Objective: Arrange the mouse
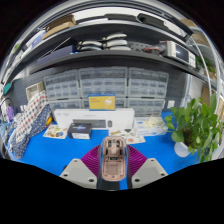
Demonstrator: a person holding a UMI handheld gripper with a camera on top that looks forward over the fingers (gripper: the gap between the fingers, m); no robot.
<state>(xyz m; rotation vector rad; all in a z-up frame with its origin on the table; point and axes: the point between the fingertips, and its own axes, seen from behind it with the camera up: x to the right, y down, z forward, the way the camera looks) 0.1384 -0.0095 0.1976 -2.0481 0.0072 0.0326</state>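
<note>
A pale pinkish-beige computer mouse (112, 160) lies lengthwise between my two fingers, its underside turned up toward the camera. My gripper (112, 163) is shut on the mouse, and the magenta pads (92, 157) press against both of its sides. The mouse hangs above the blue table top (50, 152), lifted clear of it. Its far tip points toward the back of the desk.
A black box (81, 129) and a white box (107, 121) stand at the back of the blue table. A green potted plant (193, 127) stands at the right. Shelves with drawer units (100, 88) rise behind. Clutter lies at the left (25, 125).
</note>
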